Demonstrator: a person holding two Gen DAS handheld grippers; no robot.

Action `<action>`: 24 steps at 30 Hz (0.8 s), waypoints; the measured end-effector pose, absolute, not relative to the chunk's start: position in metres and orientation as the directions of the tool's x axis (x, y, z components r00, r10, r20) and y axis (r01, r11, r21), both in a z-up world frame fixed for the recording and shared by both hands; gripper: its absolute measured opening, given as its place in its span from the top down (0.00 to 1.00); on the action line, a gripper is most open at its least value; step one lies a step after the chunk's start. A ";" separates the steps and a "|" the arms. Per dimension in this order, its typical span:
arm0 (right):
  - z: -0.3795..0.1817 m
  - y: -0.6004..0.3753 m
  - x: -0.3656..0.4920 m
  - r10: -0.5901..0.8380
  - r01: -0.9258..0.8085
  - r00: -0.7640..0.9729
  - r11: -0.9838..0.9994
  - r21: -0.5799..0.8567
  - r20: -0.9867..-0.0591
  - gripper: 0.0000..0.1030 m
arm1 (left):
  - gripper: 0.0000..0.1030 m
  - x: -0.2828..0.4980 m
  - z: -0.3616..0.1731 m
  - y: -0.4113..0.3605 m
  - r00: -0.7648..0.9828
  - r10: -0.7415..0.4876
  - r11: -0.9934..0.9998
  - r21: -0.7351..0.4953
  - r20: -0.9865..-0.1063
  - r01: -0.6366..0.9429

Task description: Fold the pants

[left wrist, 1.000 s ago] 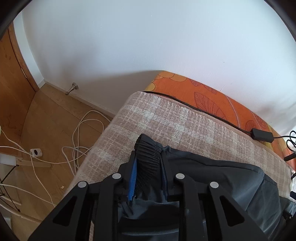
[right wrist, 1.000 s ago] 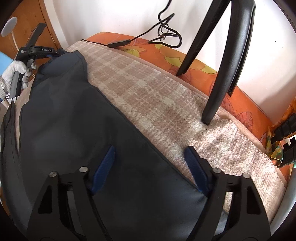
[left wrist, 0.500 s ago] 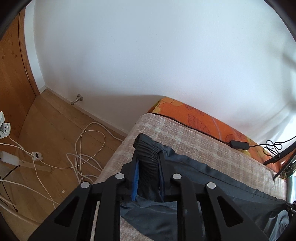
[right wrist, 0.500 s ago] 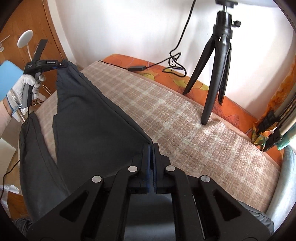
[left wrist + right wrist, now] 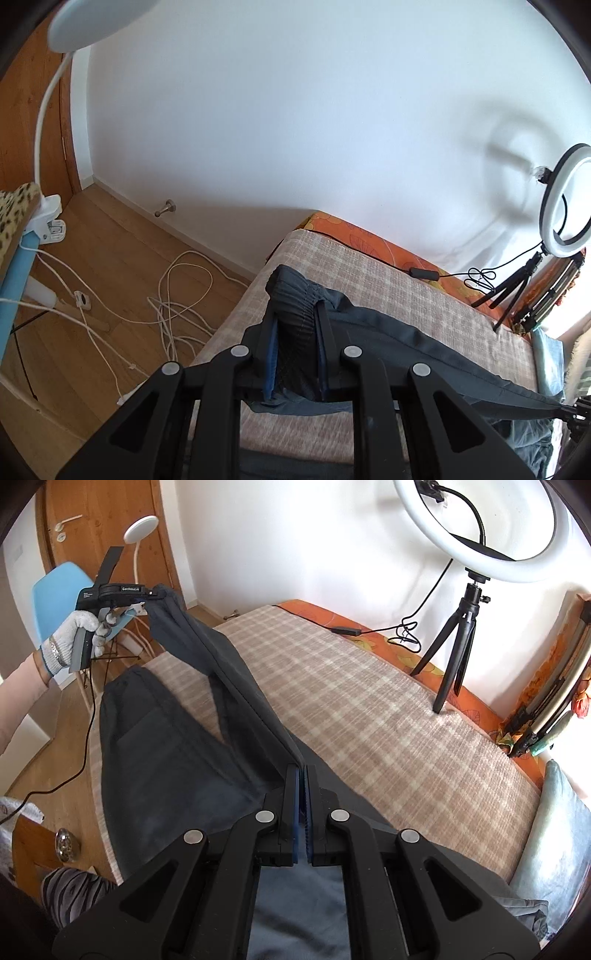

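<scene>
Left claw (image 5: 295, 332) and right claw (image 5: 303, 805) both clamped, raised, angled downward; gloved left hand (image 5: 79, 635) gripping its handle.

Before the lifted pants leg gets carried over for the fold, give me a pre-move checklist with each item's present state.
1. Left gripper clamped on the gathered cuff: ok.
2. Right gripper shut on the pants edge; its jaws have just closed: ok.
3. Lifted edge taut between the grippers: ok.
4. Other leg flat on the plaid blanket: ok.
5. Tripod with ring light clear of the cloth: ok.
6. Pants end below the right gripper lying smooth: cannot tell.
</scene>
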State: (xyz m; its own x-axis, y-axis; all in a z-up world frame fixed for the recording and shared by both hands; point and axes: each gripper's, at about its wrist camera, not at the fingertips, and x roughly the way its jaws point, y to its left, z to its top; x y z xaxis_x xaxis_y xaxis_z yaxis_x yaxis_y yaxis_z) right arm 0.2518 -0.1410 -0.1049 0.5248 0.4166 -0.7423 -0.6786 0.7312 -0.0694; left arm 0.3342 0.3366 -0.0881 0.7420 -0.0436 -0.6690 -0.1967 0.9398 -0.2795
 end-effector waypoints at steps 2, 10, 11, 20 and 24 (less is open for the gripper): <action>-0.107 -0.142 0.234 0.422 -0.695 0.508 0.715 -0.068 -0.751 0.97 | 0.86 0.309 -0.091 0.340 0.750 -0.049 0.940 -0.283 -0.660 -0.188; -0.150 -0.132 0.179 0.374 -0.742 0.448 0.662 -0.105 -0.812 0.97 | 0.86 0.224 -0.140 0.351 0.705 -0.058 0.927 -0.300 -0.707 -0.225; -0.156 -0.131 0.175 0.366 -0.743 0.446 0.660 -0.110 -0.817 0.97 | 0.85 0.217 -0.146 0.352 0.696 -0.058 0.927 -0.297 -0.716 -0.228; -0.194 -0.128 0.147 0.325 -0.757 0.410 0.643 -0.119 -0.852 0.97 | 0.77 0.172 -0.178 0.367 0.640 -0.037 0.915 -0.283 -0.767 -0.287; -0.203 -0.126 0.139 0.311 -0.765 0.399 0.632 -0.126 -0.863 0.97 | 0.62 0.155 -0.180 0.378 0.641 -0.028 0.906 -0.291 -0.767 -0.309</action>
